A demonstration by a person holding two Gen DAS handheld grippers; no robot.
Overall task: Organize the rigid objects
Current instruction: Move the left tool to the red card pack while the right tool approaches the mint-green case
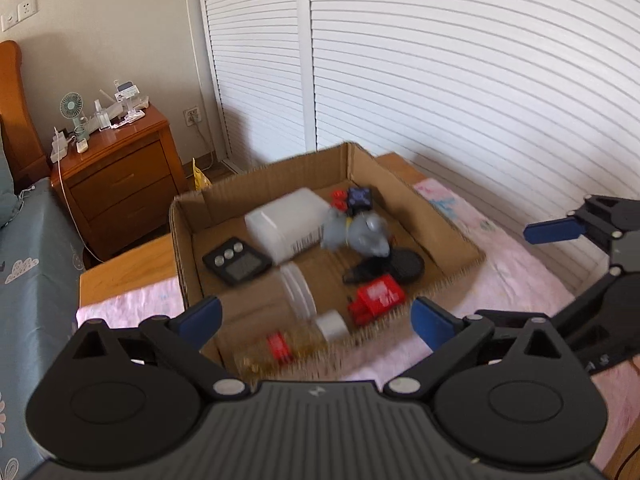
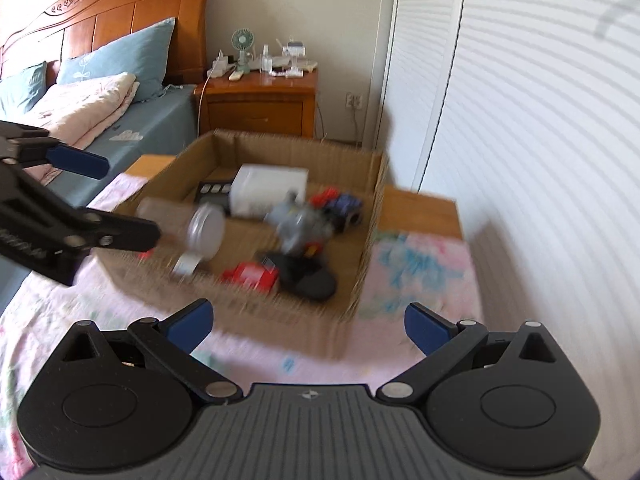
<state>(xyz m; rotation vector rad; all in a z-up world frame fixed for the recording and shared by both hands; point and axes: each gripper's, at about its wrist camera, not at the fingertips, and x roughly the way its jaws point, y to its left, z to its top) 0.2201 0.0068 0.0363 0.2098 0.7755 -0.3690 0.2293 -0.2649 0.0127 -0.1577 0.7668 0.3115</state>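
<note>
A shallow cardboard box [image 1: 180, 232] [image 2: 368, 240] sits on a table with a pink cloth. It holds a white container [image 1: 288, 220] [image 2: 268, 192], a grey toy animal [image 1: 356, 234] [image 2: 298, 220], a black digital scale [image 1: 236, 262], a clear jar [image 1: 298, 292] [image 2: 206, 230], red items [image 1: 378, 298] [image 2: 252, 276], a dark blue toy [image 1: 360, 198] and a black round object [image 1: 406, 266] [image 2: 312, 284]. My left gripper [image 1: 316, 320] is open and empty, above the box's near edge. My right gripper [image 2: 308, 326] is open and empty, in front of the box.
A wooden nightstand [image 1: 120, 168] [image 2: 260, 100] with a small fan and clutter stands behind the box. A bed [image 2: 100, 100] with blue sheet lies left. White louvred closet doors [image 1: 440, 80] run along the right. The right gripper shows in the left view [image 1: 580, 232].
</note>
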